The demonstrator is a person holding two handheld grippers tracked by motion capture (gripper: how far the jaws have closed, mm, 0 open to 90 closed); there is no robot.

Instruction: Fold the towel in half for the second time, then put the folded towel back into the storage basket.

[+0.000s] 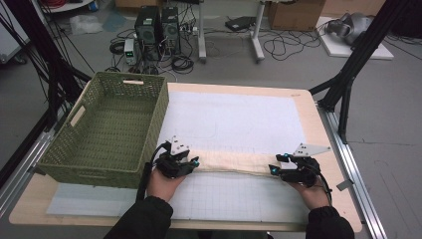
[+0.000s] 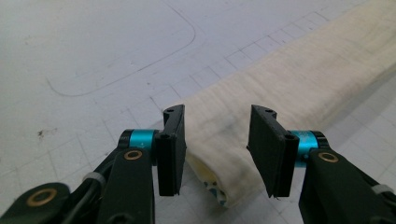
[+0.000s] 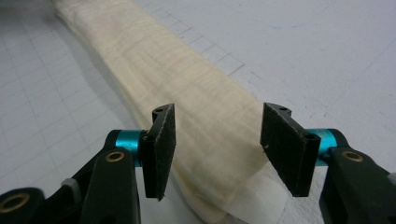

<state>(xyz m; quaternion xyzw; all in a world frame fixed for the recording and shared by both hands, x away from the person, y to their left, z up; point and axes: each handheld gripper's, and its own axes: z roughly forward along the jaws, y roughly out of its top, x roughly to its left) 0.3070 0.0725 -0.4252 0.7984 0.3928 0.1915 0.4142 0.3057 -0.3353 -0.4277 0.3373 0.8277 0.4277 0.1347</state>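
Fingers of left gripper (image 1: 195, 162) and right gripper (image 1: 272, 170) are standing part open, straddling not pinching the ends of the folded cream cloth (image 1: 233, 163) lying at desk (image 1: 303, 107) 6 o'clock, fold looking done, green basket (image 1: 107, 128) at 9 o'clock waiting.

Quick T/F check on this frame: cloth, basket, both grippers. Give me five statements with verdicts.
1. The folded cloth lies stretched between the left gripper and the right gripper. True.
2. The cloth sits inside the green basket. False: it lies on the white mat; nothing shows inside the basket.
3. Both grippers are clamped on the cloth. False: each one's fingers stand open, an end of the cloth between them.
4. The basket is at the table's left side. True.
5. The cloth is dark blue. False: it is cream.
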